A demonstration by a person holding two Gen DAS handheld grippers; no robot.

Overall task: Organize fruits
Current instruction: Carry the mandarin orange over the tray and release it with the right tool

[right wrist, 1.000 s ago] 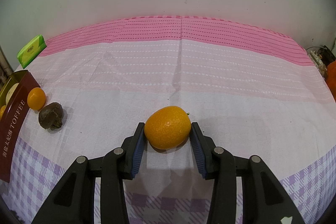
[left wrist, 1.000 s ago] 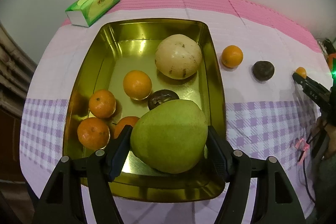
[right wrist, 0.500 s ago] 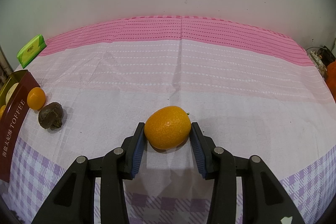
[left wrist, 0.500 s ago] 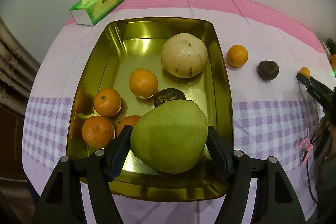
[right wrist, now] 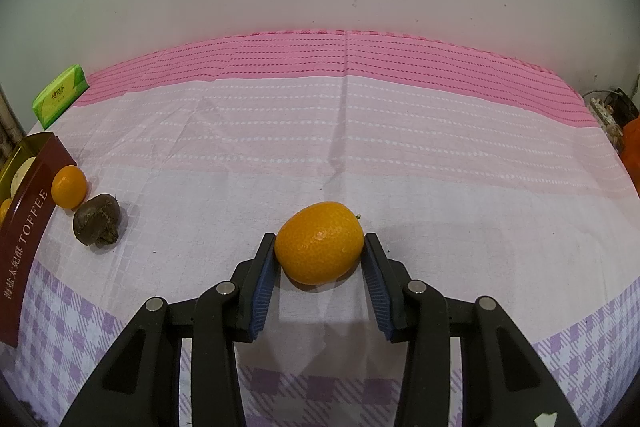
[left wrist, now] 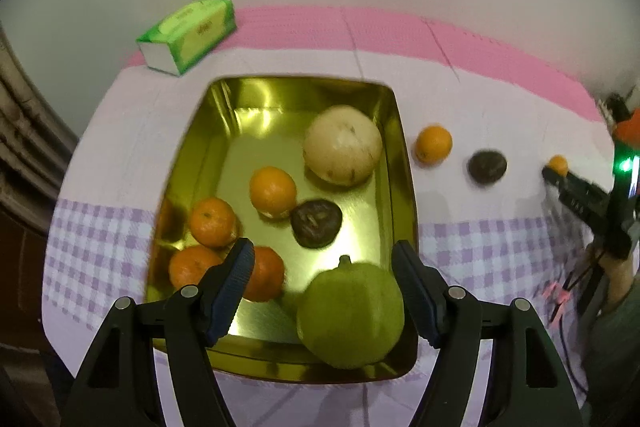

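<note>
The big green fruit [left wrist: 350, 315] lies in the front right corner of the golden tin [left wrist: 280, 95]. My left gripper [left wrist: 324, 267] hovers just above it with its jaws opening, and neither pad presses on the fruit. Further back in the tin lie a pale round fruit [left wrist: 343, 145], an orange [left wrist: 273, 191], three tangerines [left wrist: 213, 222] and a dark fruit [left wrist: 316, 229]. My right gripper [right wrist: 320, 239] is shut on a small oval orange fruit [right wrist: 320, 242] that rests on the cloth.
On the cloth between the tin and my right gripper lie an orange [right wrist: 69, 186] and a dark wrinkled fruit [right wrist: 96, 219]. The tin's brown side [right wrist: 28, 227] reads TOFFEE. A green tissue pack [left wrist: 188, 35] sits by the back wall. Clutter stands at the far right edge.
My left gripper has let go of the green fruit, widened and risen. The fruit now rests in the tin's front right corner. The right gripper and its orange fruit have not moved.
</note>
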